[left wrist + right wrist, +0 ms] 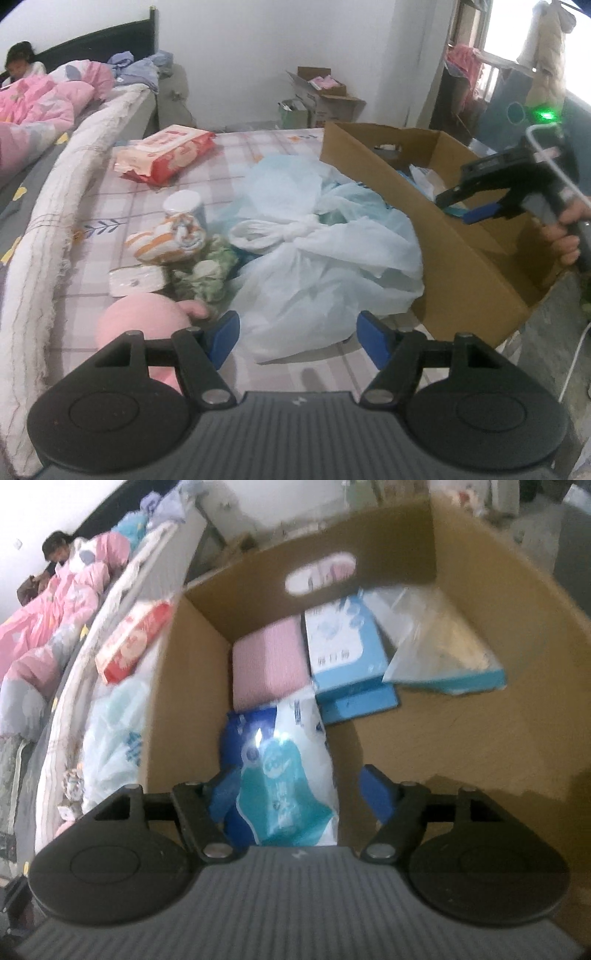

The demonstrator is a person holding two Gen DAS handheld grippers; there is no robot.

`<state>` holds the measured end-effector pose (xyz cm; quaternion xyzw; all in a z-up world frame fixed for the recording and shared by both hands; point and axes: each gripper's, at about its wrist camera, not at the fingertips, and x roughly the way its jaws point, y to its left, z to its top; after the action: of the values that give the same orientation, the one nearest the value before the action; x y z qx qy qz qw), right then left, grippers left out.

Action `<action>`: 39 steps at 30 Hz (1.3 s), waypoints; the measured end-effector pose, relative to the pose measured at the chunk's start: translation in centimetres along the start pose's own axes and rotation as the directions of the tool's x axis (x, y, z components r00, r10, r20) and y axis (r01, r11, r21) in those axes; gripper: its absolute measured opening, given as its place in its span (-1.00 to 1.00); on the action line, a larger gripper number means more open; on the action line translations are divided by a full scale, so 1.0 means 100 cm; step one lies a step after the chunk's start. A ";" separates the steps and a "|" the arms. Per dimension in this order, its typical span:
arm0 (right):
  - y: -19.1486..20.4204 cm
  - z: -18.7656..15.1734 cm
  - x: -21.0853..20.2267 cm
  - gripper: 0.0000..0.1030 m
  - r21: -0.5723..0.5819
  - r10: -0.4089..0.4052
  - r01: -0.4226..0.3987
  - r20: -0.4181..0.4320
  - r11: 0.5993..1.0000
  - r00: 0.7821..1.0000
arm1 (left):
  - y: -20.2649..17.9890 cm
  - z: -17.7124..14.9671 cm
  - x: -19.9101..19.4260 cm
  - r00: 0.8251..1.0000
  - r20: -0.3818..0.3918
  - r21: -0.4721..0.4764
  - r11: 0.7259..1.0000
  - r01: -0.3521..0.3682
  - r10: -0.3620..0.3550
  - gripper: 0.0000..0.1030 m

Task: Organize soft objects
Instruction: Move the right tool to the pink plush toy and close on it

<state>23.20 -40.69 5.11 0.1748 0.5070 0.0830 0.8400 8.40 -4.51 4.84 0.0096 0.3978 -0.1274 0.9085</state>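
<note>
Right gripper hangs open over the blue-white pack lying in the cardboard box. Left gripper, open too, should settle low onto the pale plastic bag (slippery stuff) before pinching.

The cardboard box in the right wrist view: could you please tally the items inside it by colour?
Inside the cardboard box:
Pink pack: 1
Light blue boxes: 2
Blue-and-white soft packet: 1
Clear bag: 1
Total: 5

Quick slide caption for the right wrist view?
Open right hand-held gripper above a blue-and-white pack in the cardboard box, alongside a pink pack and blue cartons.
</note>
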 end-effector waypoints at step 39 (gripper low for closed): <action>0.248 -0.139 0.045 0.39 -0.028 0.485 -0.498 -0.181 0.867 0.855 | 0.089 -0.066 -0.047 0.992 0.036 -0.066 0.990 -0.122 0.124 0.42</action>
<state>14.02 -13.34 4.85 0.2599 0.5111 0.3277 0.7509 2.75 5.92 2.98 0.0025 0.3821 -0.0584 0.9223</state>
